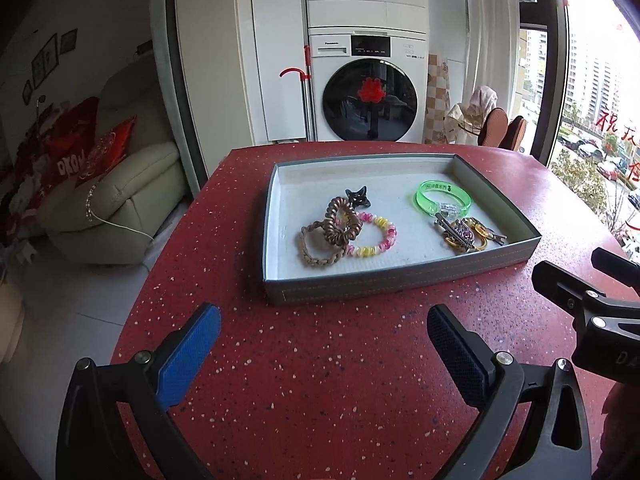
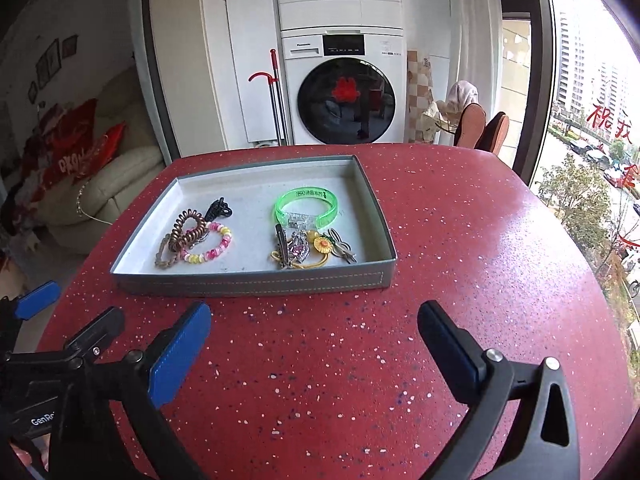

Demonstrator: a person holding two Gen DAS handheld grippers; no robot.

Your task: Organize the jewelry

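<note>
A grey tray [image 1: 400,280] [image 2: 256,282] stands on the red speckled table [image 1: 320,380] [image 2: 460,240]. In it lie a green bangle [image 1: 442,199] [image 2: 306,205], a brown coil hair tie [image 1: 342,222] [image 2: 188,231], a pink and yellow coil tie [image 1: 374,236] [image 2: 212,246], a braided brown tie [image 1: 316,250], a black claw clip [image 1: 357,197] [image 2: 219,208] and a heap of clips with a yellow flower tie [image 1: 468,236] [image 2: 310,248]. My left gripper [image 1: 324,336] is open and empty before the tray. My right gripper [image 2: 314,332] is open and empty too.
The right gripper's body shows at the right edge of the left wrist view [image 1: 580,300]; the left gripper shows at the left edge of the right wrist view [image 2: 40,300]. Beyond the table stand stacked washing machines [image 1: 368,80], a cream sofa [image 1: 120,200] and a window [image 1: 600,120].
</note>
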